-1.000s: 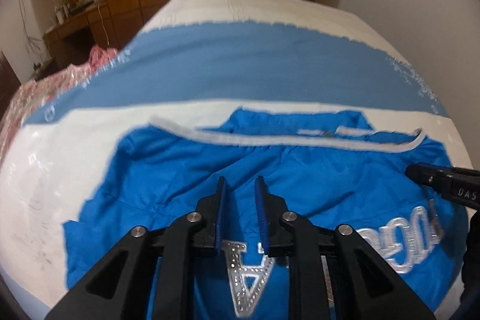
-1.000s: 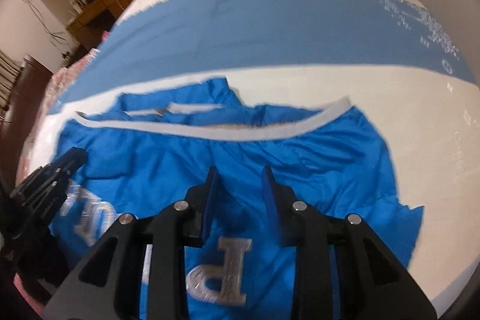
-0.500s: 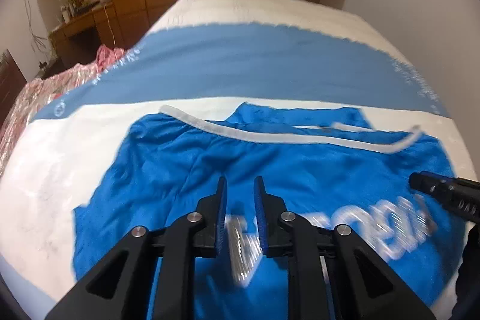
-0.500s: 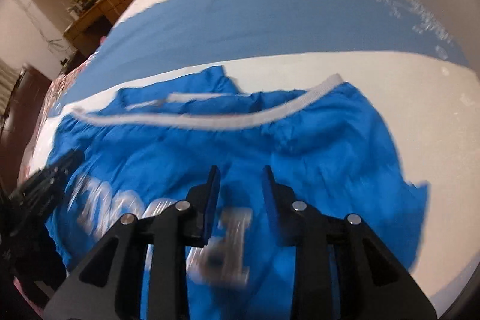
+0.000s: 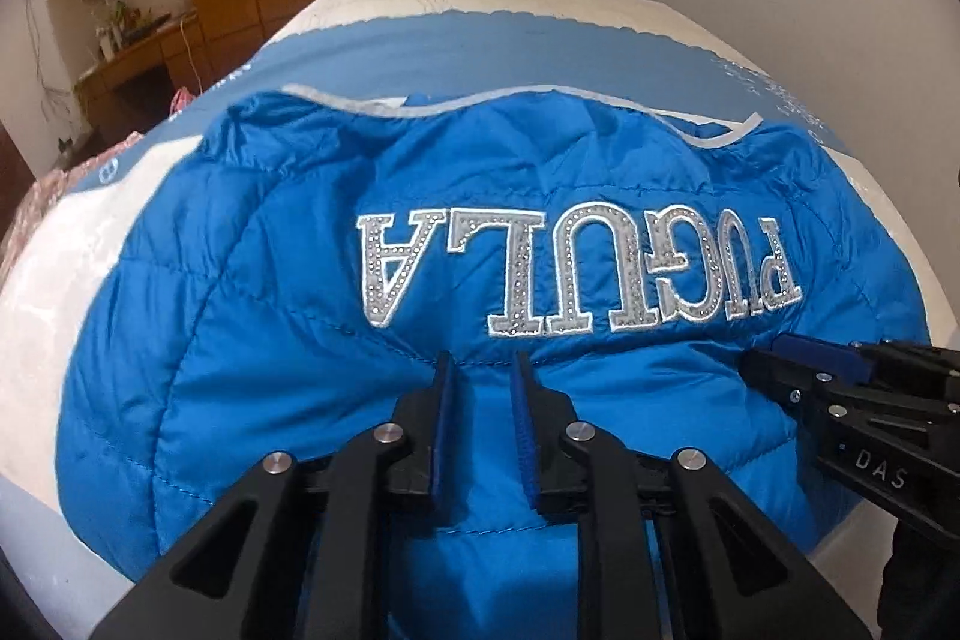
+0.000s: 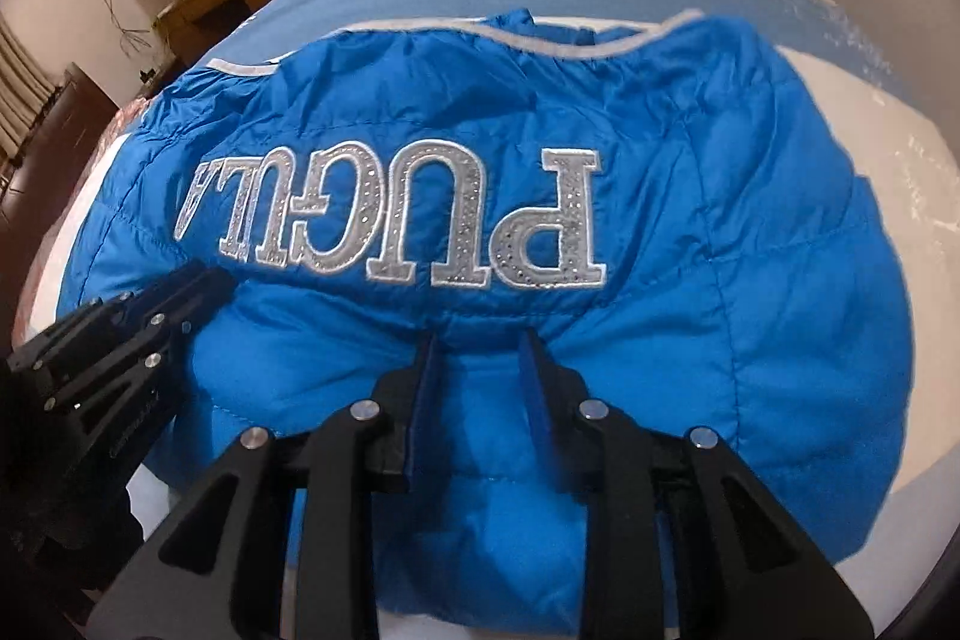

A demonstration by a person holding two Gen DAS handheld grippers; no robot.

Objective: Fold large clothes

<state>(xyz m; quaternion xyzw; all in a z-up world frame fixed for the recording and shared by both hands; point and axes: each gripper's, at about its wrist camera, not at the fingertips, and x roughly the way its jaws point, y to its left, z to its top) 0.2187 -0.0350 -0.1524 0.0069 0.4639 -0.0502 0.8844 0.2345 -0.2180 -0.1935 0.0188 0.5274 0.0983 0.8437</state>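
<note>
One quilted blue puffer jacket (image 5: pixel 480 196), glossy, with silver rhinestone lettering (image 5: pixel 576 268) and grey trim, lies on the bed (image 5: pixel 66 292). Two tongs: left tongs (image 5: pixel 483 376) and right tongs (image 6: pixel 477 349), each slightly spread with jacket fabric bunched between the blue-padded fingers; a firm pinch cannot be confirmed.

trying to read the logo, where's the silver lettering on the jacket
Upside down across the blue jacket, the silver lettering sits just beyond both tools' tips.
</note>
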